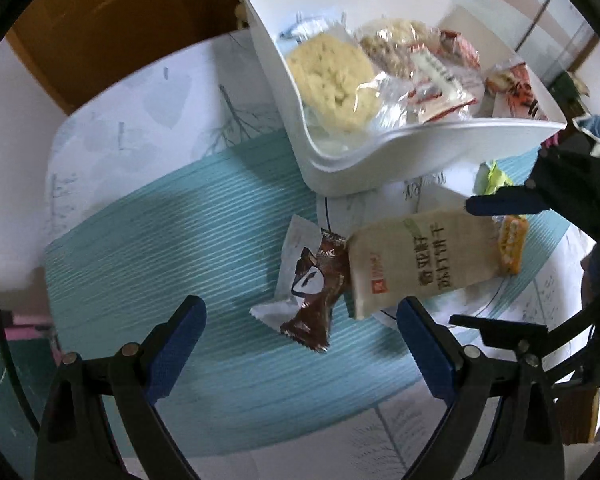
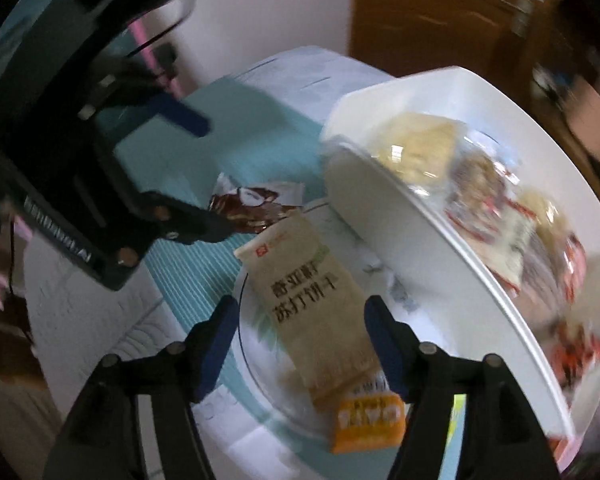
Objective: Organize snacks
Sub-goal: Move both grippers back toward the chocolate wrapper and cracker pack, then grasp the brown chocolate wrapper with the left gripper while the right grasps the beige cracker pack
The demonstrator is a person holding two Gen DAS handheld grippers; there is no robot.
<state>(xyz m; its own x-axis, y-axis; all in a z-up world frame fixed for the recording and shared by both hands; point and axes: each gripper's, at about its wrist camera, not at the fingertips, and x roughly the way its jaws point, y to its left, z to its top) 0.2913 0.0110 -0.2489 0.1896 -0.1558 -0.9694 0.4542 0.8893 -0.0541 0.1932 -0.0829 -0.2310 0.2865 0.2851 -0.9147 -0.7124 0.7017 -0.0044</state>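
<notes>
A beige cracker packet [image 1: 424,258] with an orange end lies on a white plate [image 1: 336,212], and it also shows in the right wrist view [image 2: 312,304]. A brown and white candy wrapper [image 1: 312,280] lies beside it on the teal mat [image 1: 180,240]; it also shows in the right wrist view [image 2: 252,204]. A white bin [image 1: 360,160] holds several wrapped snacks. My left gripper [image 1: 300,320] is open just before the candy wrapper. My right gripper [image 2: 300,316] is open with its fingers either side of the cracker packet, and it shows in the left wrist view [image 1: 500,204].
The bin [image 2: 380,208] stands behind the plate [image 2: 260,344], close to the packet. A yellow-green wrapper [image 1: 494,178] lies by the bin. A wooden cabinet [image 1: 120,20] stands behind the round table. The left gripper's body [image 2: 80,140] fills the left of the right wrist view.
</notes>
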